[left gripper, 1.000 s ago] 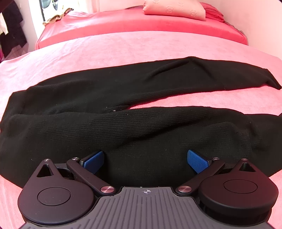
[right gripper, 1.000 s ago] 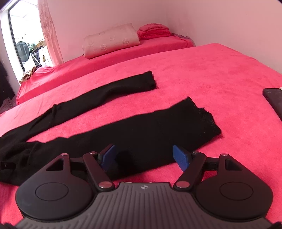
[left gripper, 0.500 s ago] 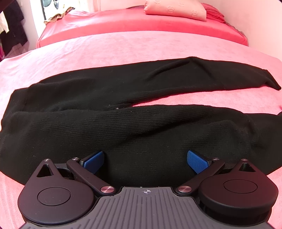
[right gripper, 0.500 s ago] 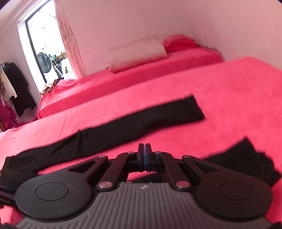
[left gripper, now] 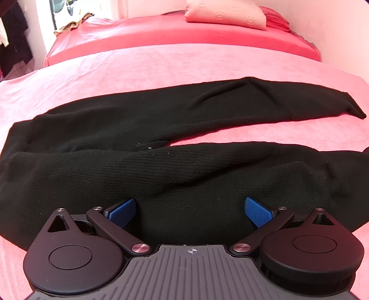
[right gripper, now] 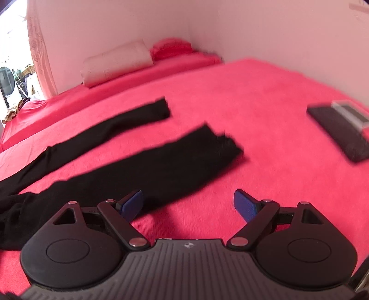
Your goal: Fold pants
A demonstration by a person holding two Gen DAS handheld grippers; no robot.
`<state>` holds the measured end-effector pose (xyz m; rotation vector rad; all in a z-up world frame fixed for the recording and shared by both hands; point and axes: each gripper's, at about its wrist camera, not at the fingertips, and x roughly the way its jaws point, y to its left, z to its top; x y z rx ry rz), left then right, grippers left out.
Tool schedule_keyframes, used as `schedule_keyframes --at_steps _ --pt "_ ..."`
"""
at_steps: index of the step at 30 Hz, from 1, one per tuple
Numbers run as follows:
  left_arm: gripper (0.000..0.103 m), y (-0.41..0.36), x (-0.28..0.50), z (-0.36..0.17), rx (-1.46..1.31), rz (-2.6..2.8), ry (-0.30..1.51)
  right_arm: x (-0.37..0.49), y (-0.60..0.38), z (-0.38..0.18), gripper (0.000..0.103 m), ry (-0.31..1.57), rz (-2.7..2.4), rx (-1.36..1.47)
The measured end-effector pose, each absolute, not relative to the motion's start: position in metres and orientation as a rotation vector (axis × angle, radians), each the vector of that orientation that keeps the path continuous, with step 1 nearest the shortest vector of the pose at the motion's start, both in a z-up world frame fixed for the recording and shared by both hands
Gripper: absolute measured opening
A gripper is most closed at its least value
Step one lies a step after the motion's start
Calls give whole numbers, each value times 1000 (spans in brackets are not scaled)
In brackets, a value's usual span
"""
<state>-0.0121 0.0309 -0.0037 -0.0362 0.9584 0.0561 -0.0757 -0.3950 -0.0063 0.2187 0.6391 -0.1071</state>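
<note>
Left gripper [left gripper: 188,208] hangs over the near leg of the black pants [left gripper: 161,166], fingers apart; right gripper [right gripper: 188,204] is spread too, near that leg's hem. Pants lie flat on the pink bed [left gripper: 138,67], 2 legs splayed; beyond, a pillow [left gripper: 224,13], and a dark case [right gripper: 339,131] to the right

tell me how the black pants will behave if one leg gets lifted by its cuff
The black pants look like soft knit, already creased on the bed, so the leg will probably droop limply. They seem light, so the lift should be easy. The plush cover may grip them, so the rest probably drags rather than slides.
</note>
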Motion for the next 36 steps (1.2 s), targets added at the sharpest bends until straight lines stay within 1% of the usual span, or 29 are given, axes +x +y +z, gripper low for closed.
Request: schedule_keyframes --at_steps 4,6,7,8,9,10,13,16,20,22,24,27,28,29,30,32,33,35,36 --pt "103 31 -14 -4 -43 62 951 -52 -379 -10 89 633 29 261" --pt "103 31 -16 -4 -41 64 949 -36 -371 -12 88 598 23 243" --pt "103 31 -17 -3 -41 64 949 -28 -368 -11 84 581 13 239" --pt "103 31 -17 -3 -40 62 949 -21 -367 -9 75 571 8 238" --pt "103 32 -17 -3 -41 61 950 -14 -367 -7 44 569 7 247" --pt "103 33 -17 -4 -43 60 949 -7 -370 -5 25 564 7 272" --pt "103 34 -17 -4 -49 60 945 11 -370 7 13 545 99 361" --pt "103 33 -14 -2 -60 80 942 27 -346 34 12 477 169 267" --pt "103 32 -11 7 -83 108 912 36 -362 79 12 299 187 361" --pt "103 30 -9 10 -82 106 894 37 -381 86 11 255 167 397" --pt "103 28 -5 7 -75 101 892 49 -398 74 12 293 89 347" --pt "103 25 5 -6 -63 103 943 76 -417 29 14 559 -51 288" --pt "103 23 5 -9 -52 107 939 74 -424 19 14 584 -89 296" --pt "103 22 3 -9 -43 106 929 64 -429 13 14 556 -150 291" --pt "103 22 2 -8 -39 104 926 55 -432 13 17 521 -204 276" --pt "103 23 0 -5 -44 94 924 38 -431 18 27 463 -261 247" --pt "103 25 -1 -4 -47 95 922 32 -425 22 32 441 -237 235" --pt "103 30 -8 0 -46 113 901 22 -408 30 41 423 -140 208" --pt "103 32 -12 2 -39 131 885 20 -394 35 53 428 -66 194"
